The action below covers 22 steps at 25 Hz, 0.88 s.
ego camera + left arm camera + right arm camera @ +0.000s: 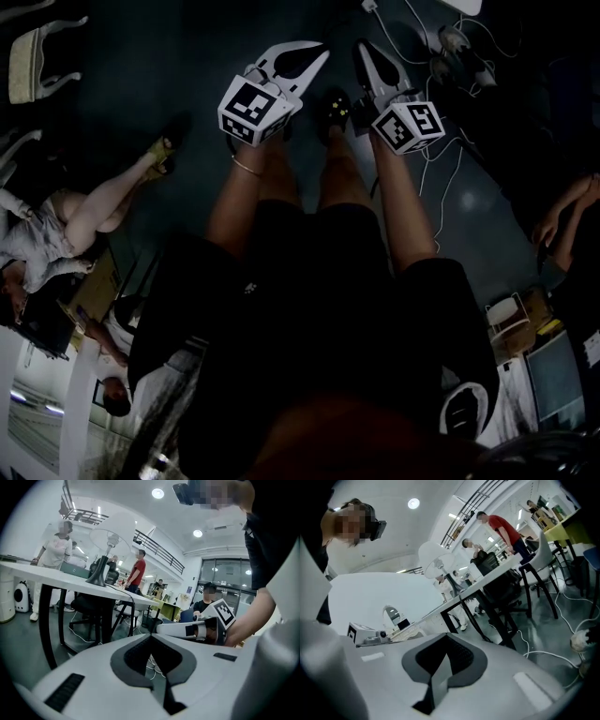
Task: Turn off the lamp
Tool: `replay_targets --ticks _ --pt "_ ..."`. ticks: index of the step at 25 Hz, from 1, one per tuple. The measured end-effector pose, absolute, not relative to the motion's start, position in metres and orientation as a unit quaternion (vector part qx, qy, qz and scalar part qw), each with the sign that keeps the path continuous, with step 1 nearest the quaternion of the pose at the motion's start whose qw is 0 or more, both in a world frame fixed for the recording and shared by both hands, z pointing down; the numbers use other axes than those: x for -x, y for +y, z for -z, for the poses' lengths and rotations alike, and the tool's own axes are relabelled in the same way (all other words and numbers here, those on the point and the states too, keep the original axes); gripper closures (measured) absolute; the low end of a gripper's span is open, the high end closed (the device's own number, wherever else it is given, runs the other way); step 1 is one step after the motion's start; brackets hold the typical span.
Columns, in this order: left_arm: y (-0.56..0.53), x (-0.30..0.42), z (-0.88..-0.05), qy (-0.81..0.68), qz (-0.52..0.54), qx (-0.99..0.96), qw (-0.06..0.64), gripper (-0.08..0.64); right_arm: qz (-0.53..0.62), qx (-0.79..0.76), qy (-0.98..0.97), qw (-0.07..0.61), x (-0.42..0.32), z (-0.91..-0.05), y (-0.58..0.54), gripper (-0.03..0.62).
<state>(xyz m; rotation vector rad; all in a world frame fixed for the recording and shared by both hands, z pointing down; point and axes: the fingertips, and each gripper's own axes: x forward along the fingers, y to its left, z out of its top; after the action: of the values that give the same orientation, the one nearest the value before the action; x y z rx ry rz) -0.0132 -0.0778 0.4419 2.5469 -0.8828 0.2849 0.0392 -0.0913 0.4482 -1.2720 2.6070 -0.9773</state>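
Standing on the table, the lamp lies well beyond the left tool and right tool, both closed empty.

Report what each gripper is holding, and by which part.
Nothing is held. The left gripper and the right gripper each have jaws closed together on nothing; the lamp stands apart on the white table.

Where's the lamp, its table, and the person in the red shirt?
Lamp (114, 532): left gripper view, on its white shade.
Table (51, 575): left gripper view, on its white top.
Person in the red shirt (138, 572): left gripper view, on the shirt's front.
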Motion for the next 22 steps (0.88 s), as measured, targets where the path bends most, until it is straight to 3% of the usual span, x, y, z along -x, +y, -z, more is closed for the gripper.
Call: replay_targets --ticks 22 --pt "-0.08 0.027 -0.358 -0.333 -0.098 -0.92 0.184 0.554 0.298 0.387 0.87 0.068 -0.02 -0.353 -0.095 0.592"
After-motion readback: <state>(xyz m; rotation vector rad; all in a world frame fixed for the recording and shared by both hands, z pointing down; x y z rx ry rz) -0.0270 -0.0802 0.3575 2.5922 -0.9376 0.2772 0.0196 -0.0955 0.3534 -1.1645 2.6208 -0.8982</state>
